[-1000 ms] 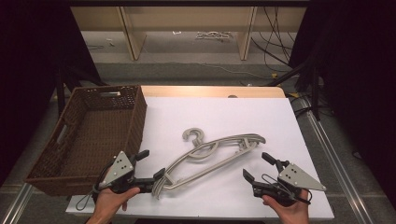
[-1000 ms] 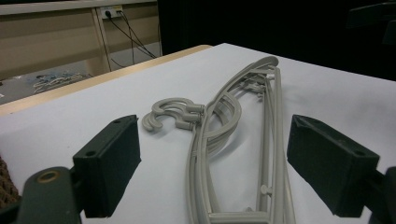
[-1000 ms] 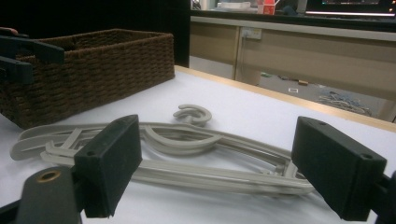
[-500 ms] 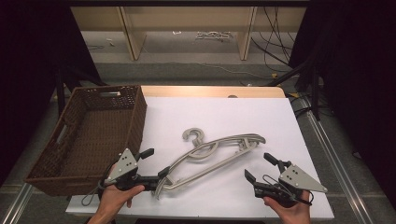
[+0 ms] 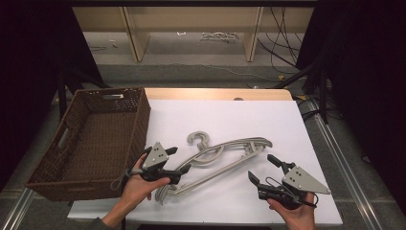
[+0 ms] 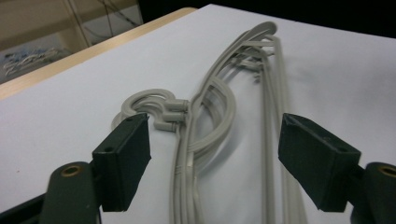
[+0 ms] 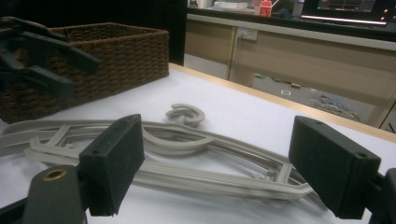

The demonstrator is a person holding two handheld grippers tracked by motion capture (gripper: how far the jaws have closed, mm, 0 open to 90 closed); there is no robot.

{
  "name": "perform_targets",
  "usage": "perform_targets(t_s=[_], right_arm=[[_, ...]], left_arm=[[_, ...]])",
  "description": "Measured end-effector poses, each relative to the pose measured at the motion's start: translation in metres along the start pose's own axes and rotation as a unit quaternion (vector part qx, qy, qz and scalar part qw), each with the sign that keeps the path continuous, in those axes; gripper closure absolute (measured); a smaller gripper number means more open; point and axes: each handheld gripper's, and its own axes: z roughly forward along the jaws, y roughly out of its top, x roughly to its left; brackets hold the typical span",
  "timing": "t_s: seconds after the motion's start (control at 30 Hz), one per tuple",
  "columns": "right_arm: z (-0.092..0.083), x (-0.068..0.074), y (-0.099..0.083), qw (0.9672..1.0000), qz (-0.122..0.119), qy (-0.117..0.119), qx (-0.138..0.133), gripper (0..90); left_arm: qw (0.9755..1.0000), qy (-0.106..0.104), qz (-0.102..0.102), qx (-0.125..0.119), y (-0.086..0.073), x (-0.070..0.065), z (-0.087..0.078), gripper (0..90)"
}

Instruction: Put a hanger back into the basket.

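A stack of grey plastic hangers [image 5: 230, 148] lies across the middle of the white table top, hooks toward the back. My left gripper [image 5: 181, 159] is at the stack's near-left end. Its jaws have just been closing a little. The hangers [image 6: 219, 107] run between the two pads with a gap on each side, so it is open. My right gripper [image 5: 260, 166] rests open near the front right, just short of the stack's right end. In its own view the hangers [image 7: 187, 140] lie beyond the open right gripper [image 7: 215, 163], nothing between the pads.
A dark brown wicker basket [image 5: 143, 120] stands at the table's left edge, close to the left hand. It also shows at the back left in the right gripper view [image 7: 116, 46]. A wooden strip [image 5: 215, 93] borders the table's far edge. Shelving and cables lie beyond.
The left hand has moved right, bringing its jaws around the near-left end of the hanger stack. The right gripper has stayed where it was.
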Motion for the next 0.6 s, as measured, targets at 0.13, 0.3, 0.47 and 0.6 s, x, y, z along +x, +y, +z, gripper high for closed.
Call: perform_targets(t_s=[0.13, 0.3, 0.47, 0.6], right_arm=[[-0.001, -0.001, -0.001, 1.0, 0.006, 0.006, -0.002, 19.1], [-0.003, -0.002, 0.0, 1.0, 0.007, -0.001, 0.004, 19.1], [-0.002, -0.001, -0.001, 0.9999, 0.008, 0.006, -0.002, 19.2], [-0.004, -0.002, -0.001, 0.9999, 0.005, 0.003, 0.01, 19.2]], left_arm=[[0.9992, 0.002, 0.004, 0.039, 0.008, 0.007, 0.023, 29.9], [0.996, -0.001, 0.007, 0.089, 0.014, 0.015, 0.052, 31.5], [0.9912, -0.006, 0.005, 0.132, 0.023, 0.017, 0.076, 31.7], [0.9878, -0.002, 0.011, 0.155, 0.034, 0.021, 0.089, 36.8]])
